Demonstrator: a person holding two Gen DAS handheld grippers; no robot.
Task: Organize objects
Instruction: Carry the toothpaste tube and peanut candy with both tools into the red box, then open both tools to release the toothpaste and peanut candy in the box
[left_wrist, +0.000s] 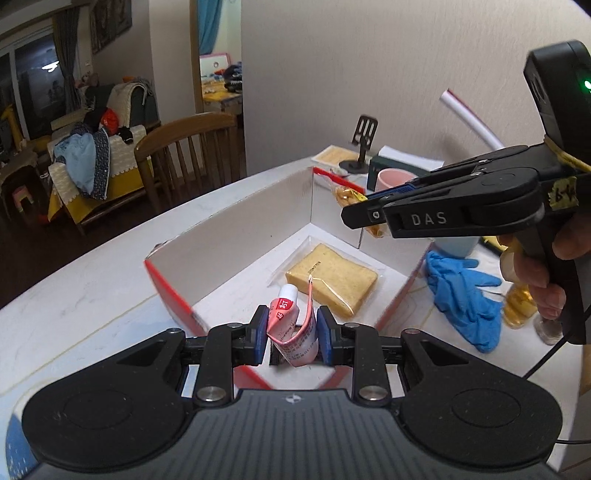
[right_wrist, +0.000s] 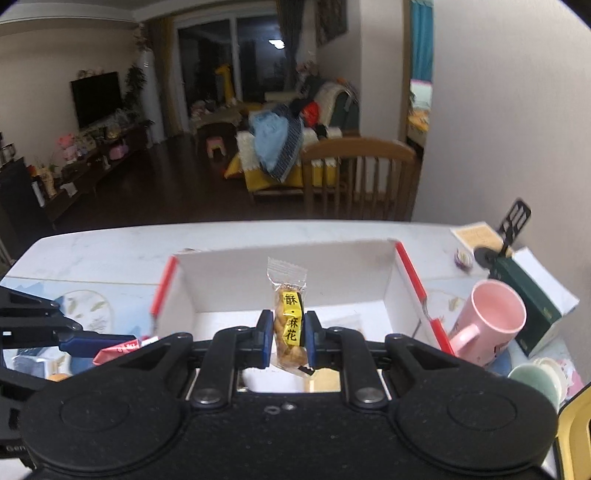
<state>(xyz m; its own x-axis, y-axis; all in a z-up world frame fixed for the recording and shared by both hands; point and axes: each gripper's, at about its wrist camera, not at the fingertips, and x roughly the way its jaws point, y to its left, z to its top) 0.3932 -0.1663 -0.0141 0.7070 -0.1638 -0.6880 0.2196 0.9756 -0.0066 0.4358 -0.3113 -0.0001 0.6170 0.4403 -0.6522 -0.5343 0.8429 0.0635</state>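
L gripper (left_wrist: 291, 332) jaws clamp a pink tube (left_wrist: 291, 325) over the white box (left_wrist: 236, 236) w/ wrapped cake (left_wrist: 332, 280). R gripper (right_wrist: 288, 336) jaws clamp a snack packet (right_wrist: 290, 317) near box's front.

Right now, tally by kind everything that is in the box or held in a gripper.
Wrapped cakes: 1, cake lying in the box
Tubes: 1, pink tube in the left gripper
Wrapped twist snacks: 1, snack in the right gripper
Total: 3
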